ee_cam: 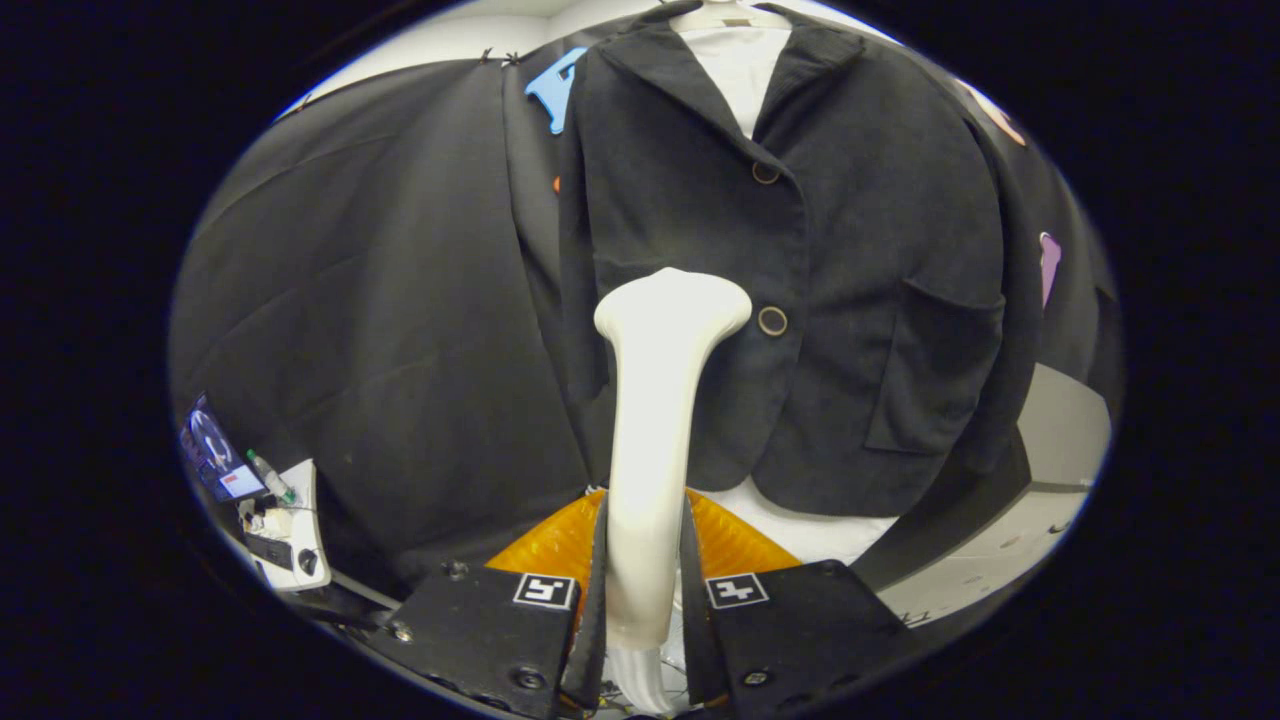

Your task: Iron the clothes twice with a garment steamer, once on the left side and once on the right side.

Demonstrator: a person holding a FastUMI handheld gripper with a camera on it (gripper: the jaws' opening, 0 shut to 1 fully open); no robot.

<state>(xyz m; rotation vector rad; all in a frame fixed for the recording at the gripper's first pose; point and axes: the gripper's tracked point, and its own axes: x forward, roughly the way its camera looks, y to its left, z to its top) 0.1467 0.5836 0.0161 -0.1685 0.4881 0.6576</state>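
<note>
Fingers (645, 590): closed on the steamer's handle, one on each side.
Steamer (655, 420): upright, head against the jacket (850, 300), beside its lower button (772, 321).

The gripper (645, 600) carries two blocky housings, each bearing a square black-and-white coded marker, with round screw heads beneath those markers.

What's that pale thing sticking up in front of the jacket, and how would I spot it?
Find the dark jacket hanging over a white shirt. In front of its lower half a steamer rises from between the gripper fingers, which are shut on its handle. It is the one smooth, cream piece, flaring to a wide head beside the lower button.
</note>
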